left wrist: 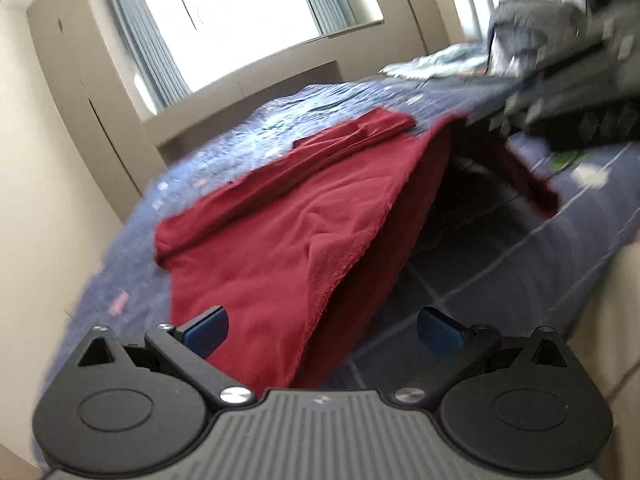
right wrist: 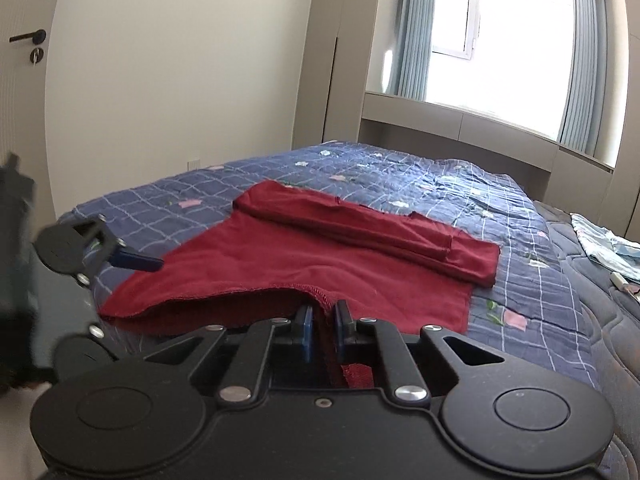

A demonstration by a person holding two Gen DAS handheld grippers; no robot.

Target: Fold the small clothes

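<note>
Black hand-held gripper [right wrist: 322, 320], blue pads [right wrist: 307, 320], silver screws.

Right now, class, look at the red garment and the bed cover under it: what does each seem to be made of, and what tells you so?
Red garment: seemingly a soft matte knit, perhaps cotton jersey; fine ribbed texture and stitched hem show near the right tongs.
Bed cover: apparently a quilted woven fabric, navy with pale grid lines and small floral prints; puckered stitching gives a slight sheen.

The red garment [right wrist: 304, 268] is matt knitted cloth with a rough stitched hem. Under it, the bed cover [right wrist: 400, 172] is quilted cloth, slightly shiny. Each gripper [right wrist: 323, 322] is matt black plastic with bright metal screws and smooth blue pads [left wrist: 208, 330].
</note>
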